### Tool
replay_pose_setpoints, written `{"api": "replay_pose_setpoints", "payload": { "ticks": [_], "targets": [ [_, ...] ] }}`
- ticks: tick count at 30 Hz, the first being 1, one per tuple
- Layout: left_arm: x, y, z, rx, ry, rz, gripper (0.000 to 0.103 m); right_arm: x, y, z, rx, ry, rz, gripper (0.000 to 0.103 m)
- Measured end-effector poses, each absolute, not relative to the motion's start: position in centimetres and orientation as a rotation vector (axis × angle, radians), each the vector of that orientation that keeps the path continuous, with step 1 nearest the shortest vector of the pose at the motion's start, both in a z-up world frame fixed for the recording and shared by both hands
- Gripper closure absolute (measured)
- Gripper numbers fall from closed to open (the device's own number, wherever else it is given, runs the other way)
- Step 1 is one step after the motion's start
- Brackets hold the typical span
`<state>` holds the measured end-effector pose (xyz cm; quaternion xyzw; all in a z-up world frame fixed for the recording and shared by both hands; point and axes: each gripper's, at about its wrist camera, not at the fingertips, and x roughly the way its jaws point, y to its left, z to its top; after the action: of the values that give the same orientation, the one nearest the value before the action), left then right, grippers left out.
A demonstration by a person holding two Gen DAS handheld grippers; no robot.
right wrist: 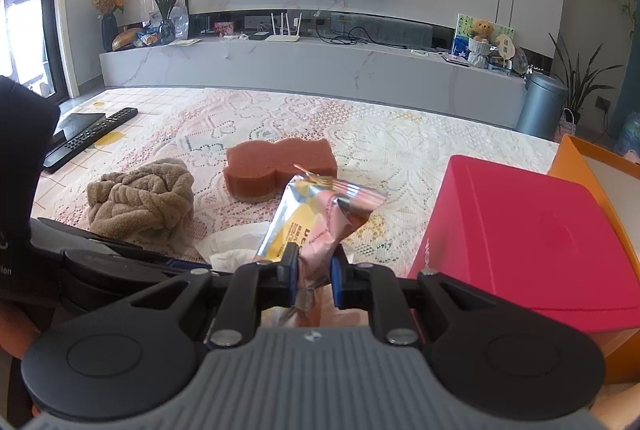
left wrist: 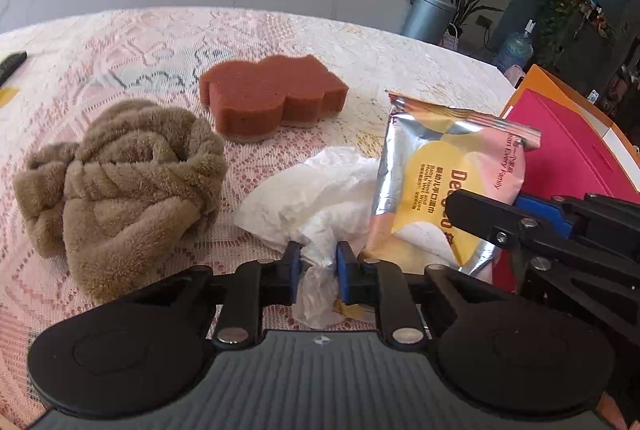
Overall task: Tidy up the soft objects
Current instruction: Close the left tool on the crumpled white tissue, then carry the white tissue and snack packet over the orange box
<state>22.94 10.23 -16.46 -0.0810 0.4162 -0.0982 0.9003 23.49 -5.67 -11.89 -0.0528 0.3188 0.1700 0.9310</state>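
Note:
My left gripper (left wrist: 318,258) is shut on a crumpled white tissue (left wrist: 316,190) that lies on the lace tablecloth. My right gripper (right wrist: 314,264) is shut on a silver, pink and yellow wet-wipes pack (right wrist: 320,218) and holds it tilted above the table; the pack also shows in the left wrist view (left wrist: 444,186), just right of the tissue. A brown knotted plush towel (left wrist: 124,174) lies to the left, also in the right wrist view (right wrist: 144,198). A rust-red sponge (left wrist: 272,94) lies behind, also in the right wrist view (right wrist: 280,162).
A pink box (right wrist: 528,238) inside an orange box (right wrist: 600,166) stands at the right, close to the right gripper. A black remote (right wrist: 90,138) lies at the far left. The tablecloth (right wrist: 400,150) covers the table; a TV cabinet stands beyond its far edge.

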Motion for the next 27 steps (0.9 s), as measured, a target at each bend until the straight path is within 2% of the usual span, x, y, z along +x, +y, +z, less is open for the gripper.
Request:
{"api": "replay_pose_setpoints", "payload": {
  "ticks": [9,27],
  "targets": [
    [19.7,9.4,-12.6,-0.044,0.698,-0.098,0.084,22.5,-6.2,-10.2,-0.098,0.617,0.352,0.089],
    [14.6,8.4,-5.2,-0.048,0.505,-0.063,0.084,18.7,-10.8,-3.6,-0.009,0.504,0.357,0.089]
  ]
}}
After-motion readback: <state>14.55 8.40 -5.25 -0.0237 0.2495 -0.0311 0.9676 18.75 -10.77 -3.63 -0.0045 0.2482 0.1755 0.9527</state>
